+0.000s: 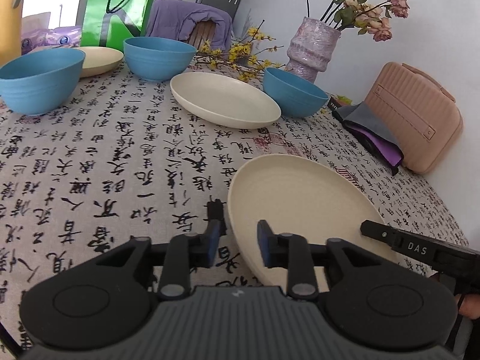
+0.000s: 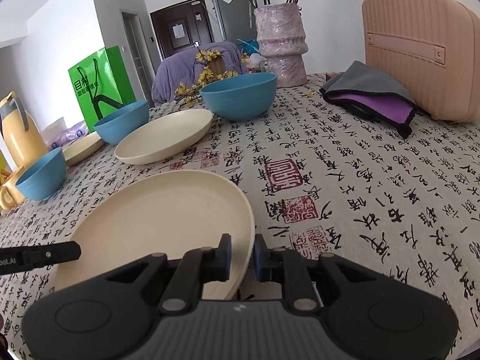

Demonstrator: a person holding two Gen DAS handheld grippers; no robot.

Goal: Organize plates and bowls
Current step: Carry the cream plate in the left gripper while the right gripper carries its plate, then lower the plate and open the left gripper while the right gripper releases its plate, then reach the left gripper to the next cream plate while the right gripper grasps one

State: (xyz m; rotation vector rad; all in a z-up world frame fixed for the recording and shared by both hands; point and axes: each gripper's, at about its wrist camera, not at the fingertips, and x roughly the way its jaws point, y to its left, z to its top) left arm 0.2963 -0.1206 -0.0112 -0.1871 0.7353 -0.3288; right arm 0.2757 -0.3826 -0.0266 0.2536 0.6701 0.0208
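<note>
A cream plate (image 1: 300,204) (image 2: 156,219) lies flat on the calligraphy tablecloth nearest to me. My left gripper (image 1: 239,241) is open, its blue pads standing clear on either side of the plate's left rim. My right gripper (image 2: 242,253) straddles the right rim with a narrow gap, and its pads look just off the rim. One finger of each gripper shows in the other's view, the right finger (image 1: 378,234) and the left finger (image 2: 60,252). Farther back stand three blue bowls (image 1: 39,81) (image 1: 159,57) (image 1: 295,93) and two more cream plates (image 1: 225,102) (image 1: 102,60).
A lilac vase (image 1: 309,51) with flowers, a pink case (image 1: 417,114) and a folded grey and purple cloth (image 2: 372,99) line the wall side. A green bag (image 1: 120,6), a yellow jug (image 2: 18,132) and a yellow mug (image 2: 9,195) stand at the far left.
</note>
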